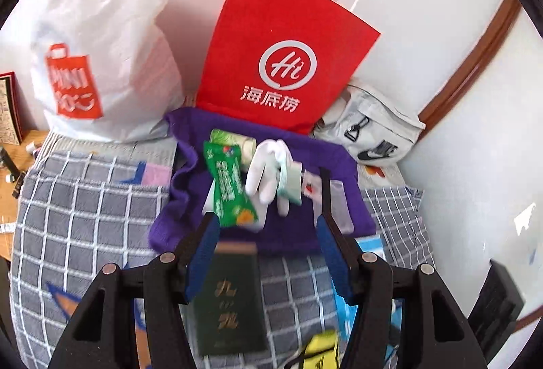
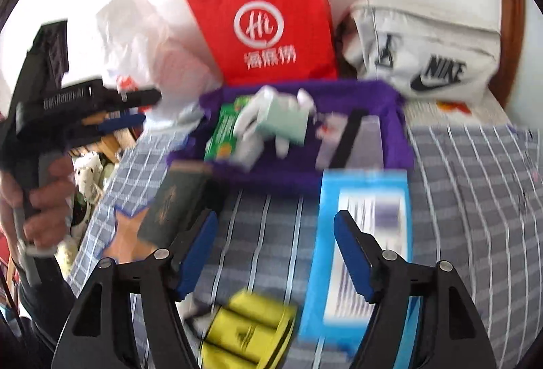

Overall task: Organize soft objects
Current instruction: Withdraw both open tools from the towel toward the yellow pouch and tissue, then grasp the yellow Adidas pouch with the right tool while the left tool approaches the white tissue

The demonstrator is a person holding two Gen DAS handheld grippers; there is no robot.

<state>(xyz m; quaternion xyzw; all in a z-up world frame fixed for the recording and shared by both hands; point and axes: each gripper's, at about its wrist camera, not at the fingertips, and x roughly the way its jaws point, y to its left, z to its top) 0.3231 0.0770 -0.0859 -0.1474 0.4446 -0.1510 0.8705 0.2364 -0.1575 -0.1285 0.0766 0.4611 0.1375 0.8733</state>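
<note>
both wrist views tilt down, close, sharing the purple cloth [image 1: 190,185]; right seems blurred.

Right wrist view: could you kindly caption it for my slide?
Open right gripper above checked bedding, near a blue box and yellow pack.

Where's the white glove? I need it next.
In both views, the white glove lies on the purple cloth, between the green packet and a pale box.
</note>
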